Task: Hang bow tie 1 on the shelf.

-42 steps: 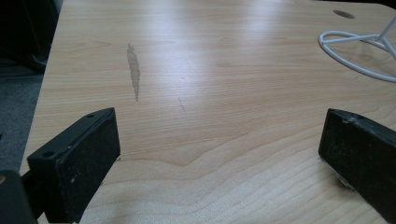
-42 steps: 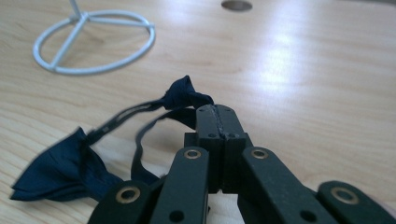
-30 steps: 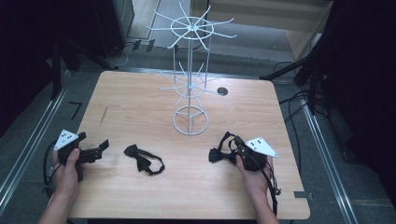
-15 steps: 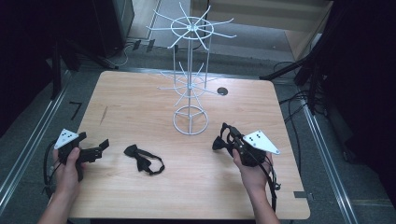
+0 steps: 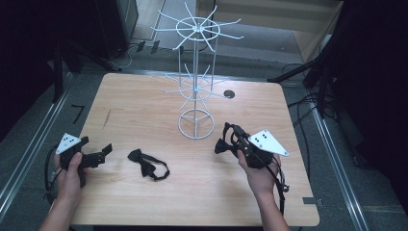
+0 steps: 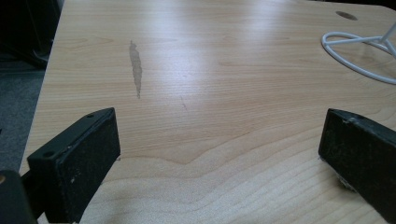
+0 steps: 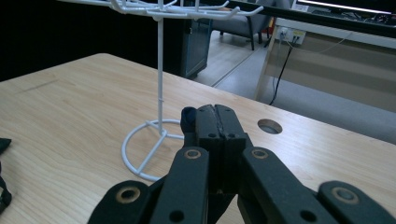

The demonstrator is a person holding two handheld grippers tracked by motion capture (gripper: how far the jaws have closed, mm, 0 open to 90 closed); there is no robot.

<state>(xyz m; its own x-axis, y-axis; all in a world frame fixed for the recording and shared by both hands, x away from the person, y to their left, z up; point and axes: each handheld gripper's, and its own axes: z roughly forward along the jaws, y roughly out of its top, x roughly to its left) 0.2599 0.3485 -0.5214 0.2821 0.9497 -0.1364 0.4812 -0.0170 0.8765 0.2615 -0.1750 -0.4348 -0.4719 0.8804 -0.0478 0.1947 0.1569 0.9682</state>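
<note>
A black bow tie (image 5: 149, 166) with its strap lies on the wooden table (image 5: 144, 110), left of centre near the front. My right gripper (image 5: 229, 138) is shut on a second black bow tie (image 5: 221, 146) and holds it off the table just right of the white wire rack's (image 5: 196, 86) base ring. In the right gripper view the jaws are pressed together (image 7: 216, 112), dark cloth (image 7: 188, 119) pokes out at their left, and the rack (image 7: 160, 93) stands just beyond. My left gripper (image 5: 103, 154) rests open at the front left, its jaws wide apart (image 6: 219, 140) over bare wood.
The rack has two tiers of hook arms over a ring base (image 6: 359, 51). A round cable hole (image 5: 229, 94) sits at the table's back right. A scuff mark (image 6: 136, 67) lies ahead of the left gripper. Cables and dark floor surround the table.
My right gripper has lifted, carrying its bow tie up off the table beside the rack's base. The left gripper and the lying bow tie have not moved.
</note>
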